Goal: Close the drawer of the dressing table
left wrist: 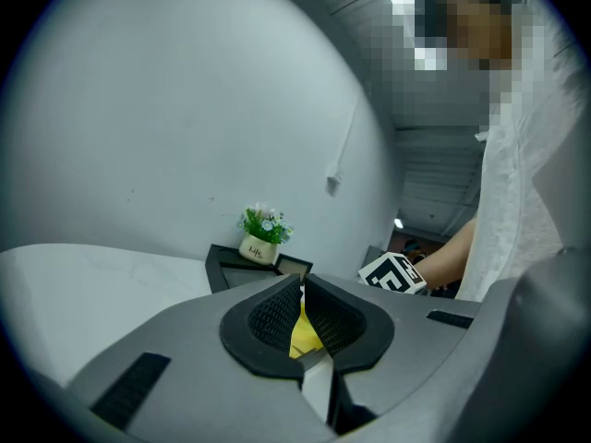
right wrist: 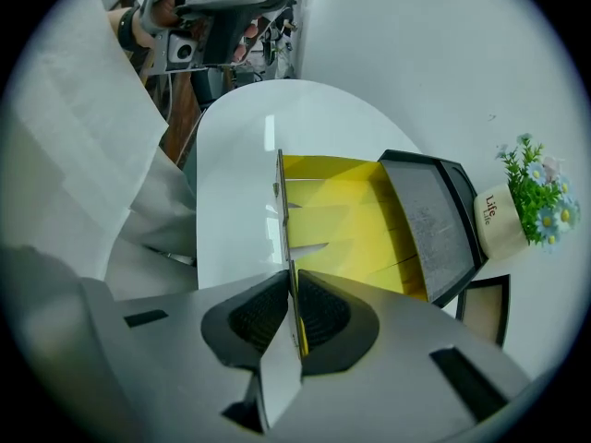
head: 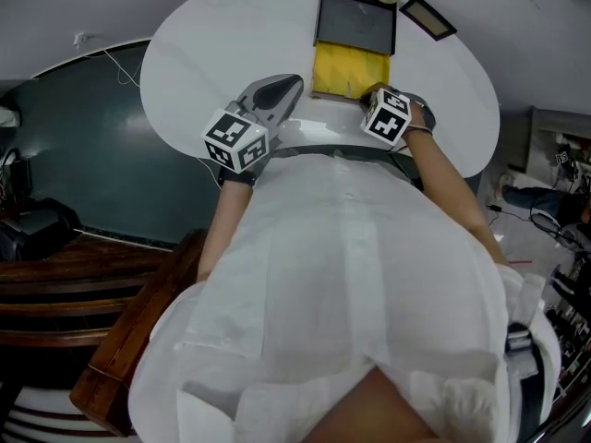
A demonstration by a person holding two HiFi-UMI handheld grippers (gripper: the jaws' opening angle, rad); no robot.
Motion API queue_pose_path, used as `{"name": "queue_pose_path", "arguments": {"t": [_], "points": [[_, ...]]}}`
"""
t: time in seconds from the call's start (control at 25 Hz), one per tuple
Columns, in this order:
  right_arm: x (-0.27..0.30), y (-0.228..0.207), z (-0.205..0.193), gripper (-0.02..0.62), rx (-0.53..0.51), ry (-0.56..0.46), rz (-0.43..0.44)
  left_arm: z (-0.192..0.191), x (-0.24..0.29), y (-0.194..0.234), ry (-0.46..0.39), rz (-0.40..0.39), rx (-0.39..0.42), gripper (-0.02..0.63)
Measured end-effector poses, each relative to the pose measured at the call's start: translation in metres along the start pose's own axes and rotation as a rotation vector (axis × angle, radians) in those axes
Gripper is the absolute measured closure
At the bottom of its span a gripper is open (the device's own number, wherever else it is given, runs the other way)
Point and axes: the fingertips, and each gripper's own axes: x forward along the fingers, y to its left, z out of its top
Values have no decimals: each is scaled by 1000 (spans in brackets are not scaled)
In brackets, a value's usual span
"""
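Note:
The dressing table's drawer (head: 349,70) stands pulled out from the white round table top (head: 212,44), and its yellow inside (right wrist: 342,220) shows. My right gripper (right wrist: 294,289) points steeply down and is shut on the top edge of the drawer's thin white front panel (right wrist: 280,201). In the head view its marker cube (head: 388,115) sits at the drawer's near right corner. My left gripper (left wrist: 302,289) is held level just left of the drawer (head: 282,90), its jaws shut with nothing between them. A sliver of the yellow drawer (left wrist: 303,335) shows below its fingertips.
A dark tray (head: 355,21) lies on the table behind the drawer. Beyond it are a small potted plant (right wrist: 517,201) and a picture frame (head: 427,17). The person's white-clad body fills the near side. Dark wooden furniture (head: 83,275) stands at the left.

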Motion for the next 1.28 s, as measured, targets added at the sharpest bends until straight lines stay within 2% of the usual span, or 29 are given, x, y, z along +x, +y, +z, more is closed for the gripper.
{"name": "queue_pose_path", "arguments": {"t": [0.92, 1.28], "points": [[2, -19, 7, 569, -8, -17, -96, 1, -6, -1, -7, 19, 0, 578], [7, -34, 1, 569, -8, -2, -110, 2, 5, 5, -5, 31, -6, 578]]}}
